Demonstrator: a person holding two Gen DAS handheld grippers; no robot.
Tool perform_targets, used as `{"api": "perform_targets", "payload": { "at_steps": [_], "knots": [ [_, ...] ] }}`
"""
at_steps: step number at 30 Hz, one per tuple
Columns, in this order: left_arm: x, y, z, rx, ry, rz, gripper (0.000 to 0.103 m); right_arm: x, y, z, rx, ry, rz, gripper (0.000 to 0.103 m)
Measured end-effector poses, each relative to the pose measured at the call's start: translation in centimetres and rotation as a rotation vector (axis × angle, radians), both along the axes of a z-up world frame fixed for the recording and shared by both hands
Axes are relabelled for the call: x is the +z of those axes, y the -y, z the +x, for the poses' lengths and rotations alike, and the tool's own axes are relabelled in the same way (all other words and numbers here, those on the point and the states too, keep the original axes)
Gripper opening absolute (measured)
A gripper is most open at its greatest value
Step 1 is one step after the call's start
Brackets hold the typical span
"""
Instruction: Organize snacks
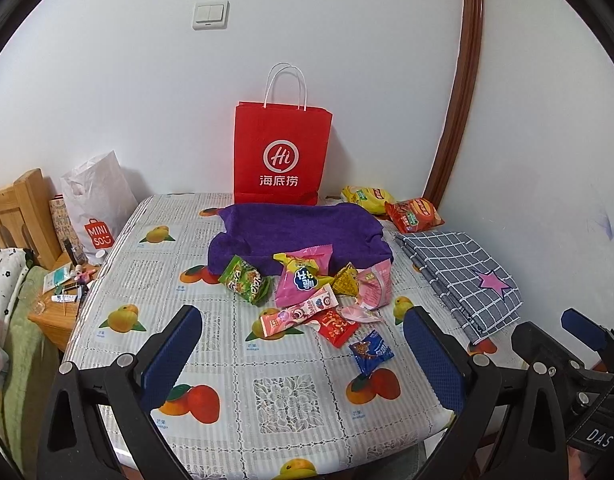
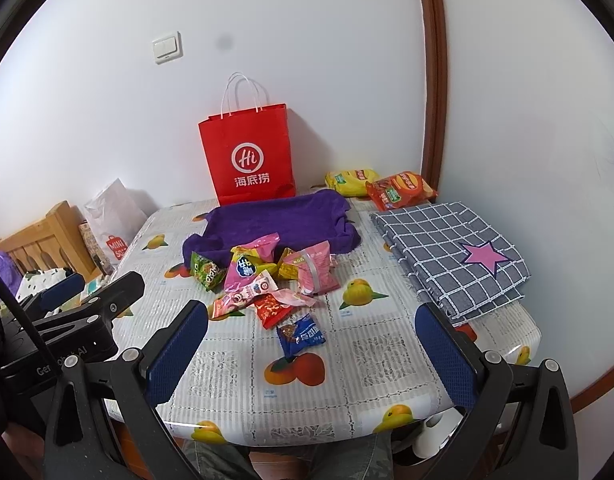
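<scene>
Snack packets [image 1: 311,300], loose heap mid-worktop [image 1: 235,400] before the purple cloth tray [image 1: 299,232]; left claw [image 1: 303,356] and right claw [image 2: 311,356] both released, empty; risk: overlapping slick wrappers, several lifted or slipping together.

Left wrist view: low over the near table edge, facing forward across the table [image 1: 291,400] toward the back wall, set slightly left; bedside clutter shows at its left margin and the right gripper [image 1: 579,344] intrudes at its right margin. Right wrist view: same height and heading, set slightly right; the left gripper [image 2: 91,292] shows at its left edge. Both share the snack pile [image 1: 307,292] [image 2: 267,280], purple cloth [image 1: 299,232] [image 2: 275,220], red bag [image 1: 281,152] [image 2: 249,156] and checked cloth [image 1: 463,276] [image 2: 451,252], at middle range.
</scene>
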State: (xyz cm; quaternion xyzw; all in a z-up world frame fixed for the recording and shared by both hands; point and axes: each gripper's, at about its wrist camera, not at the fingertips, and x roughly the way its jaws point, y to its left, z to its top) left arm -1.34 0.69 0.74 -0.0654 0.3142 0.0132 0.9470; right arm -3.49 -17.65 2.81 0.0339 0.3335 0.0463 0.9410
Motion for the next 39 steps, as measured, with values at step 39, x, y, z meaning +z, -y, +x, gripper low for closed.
{"api": "perform_targets", "payload": {
  "at_steps": [39],
  "knots": [
    [-1.4, -0.9, 1.1, -0.006, -0.018, -0.004, 0.102, -0.4, -1.5, 0.5, 0.023, 0.023, 0.002, 0.102]
  ]
}}
